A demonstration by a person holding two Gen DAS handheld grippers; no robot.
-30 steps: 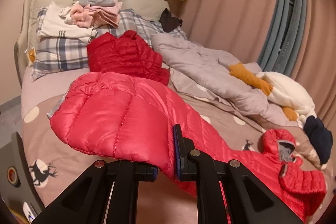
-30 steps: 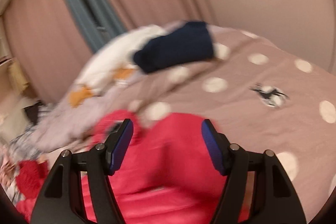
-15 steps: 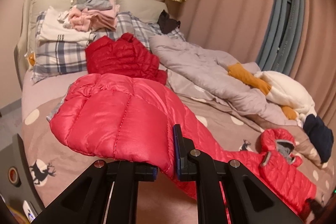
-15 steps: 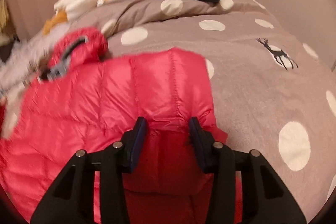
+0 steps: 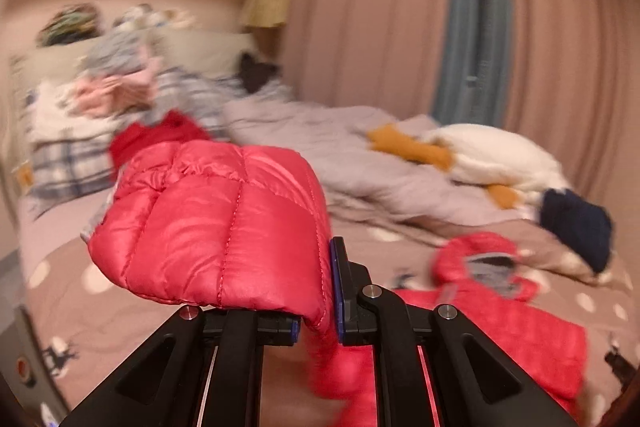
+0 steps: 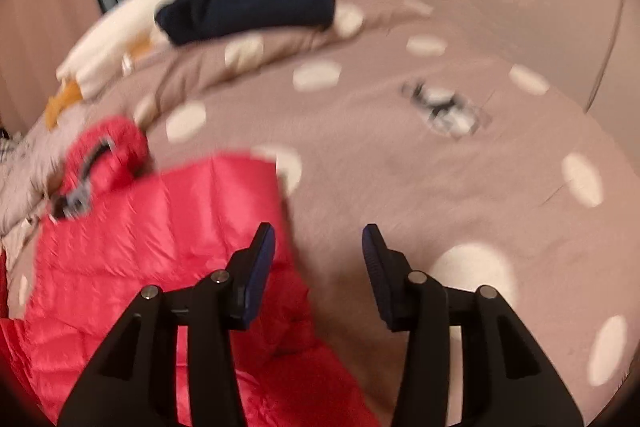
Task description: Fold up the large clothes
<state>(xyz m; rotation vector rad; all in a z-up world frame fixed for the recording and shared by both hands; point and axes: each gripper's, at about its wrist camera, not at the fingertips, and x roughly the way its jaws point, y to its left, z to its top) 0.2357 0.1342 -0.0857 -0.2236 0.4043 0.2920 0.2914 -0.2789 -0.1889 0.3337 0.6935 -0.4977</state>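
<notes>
1. Pinching a thick fold of the glossy red quilted puffer jacket (image 5: 224, 227), left tool (image 5: 318, 323) clamped hard on the padded cloth, with the lifted part bulging up and over the left finger (image 5: 276, 323).
2. Held raised off the taupe bedspread with cream polka dots and deer prints (image 6: 400, 167), probably so the gripped end can be carried over the rest of the garment for a fold.
3. Trailing from that grip, remainder of the same jacket lying flat on the bedspread toward the bed's right side, hood (image 5: 484, 263) at the far end, near the bed's right edge.
4. Long axis running roughly from the lifted end at the left tool across to the hood, so crosswise to the bed's length rather than along it; hood pointing away from the left tool.
5. Hovering over the bedspread just beside the jacket's edge, right tool (image 6: 318, 275) parted and gripping nothing; jaws just opened further, no cloth between them, left finger (image 6: 256, 275) overlapping the red fabric in view, right one over bare bedspread.
6. Judged as freed so the flat part stays put while the other end folds over it.
7. Kept clear of the work: folded navy garment (image 6: 248, 3) and white-and-orange plush toy (image 5: 492, 159) at the bed's far right edge, rumpled grey duvet (image 5: 320, 147) behind.
8. Blurred frames, so finer seam details not readable.
</notes>
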